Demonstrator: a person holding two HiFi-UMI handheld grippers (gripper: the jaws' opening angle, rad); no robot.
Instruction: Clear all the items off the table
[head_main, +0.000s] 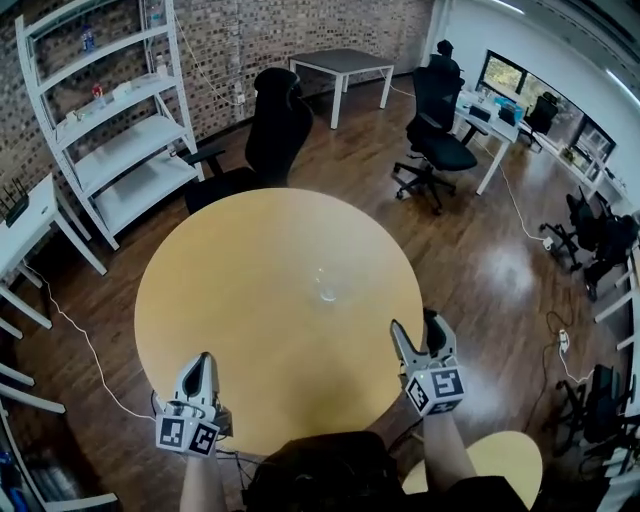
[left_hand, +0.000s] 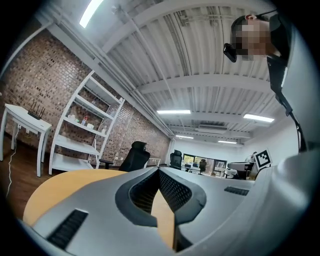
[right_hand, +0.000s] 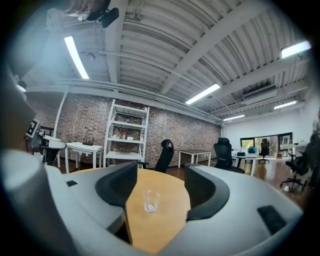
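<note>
On the round yellow worktop (head_main: 250, 290) stands one clear glass (head_main: 326, 284), upright and a little right of the middle. A small pale patch sits near its base, too small to read. The only other print on show is the black-and-white square markers on the cube of each gripper; they carry patterns, not words. The left gripper (head_main: 204, 362) is over the near-left edge of the worktop with its jaws closed tip to tip and nothing between them. The right gripper (head_main: 413, 325) is over the near-right edge with its jaws apart. In the right gripper view the glass shows in the gap between them, farther out on the worktop and touching neither pad. Beyond the far edge a black office chair (head_main: 272, 128) faces the worktop, and a second black chair (head_main: 436, 132) stands well apart to the right beside a white desk (head_main: 490, 130). A white shelf unit (head_main: 125, 120) with a few small things on it stands against the brick wall (head_main: 230, 40) at the far left, with a white side table (head_main: 30, 225) near it carrying a dark router. A white table (head_main: 345, 65) stands against the far wall. A white cable (head_main: 85, 335) trails over the wooden floor past the left edge. A smaller round yellow top (head_main: 510, 455) shows by the person's right arm.
</note>
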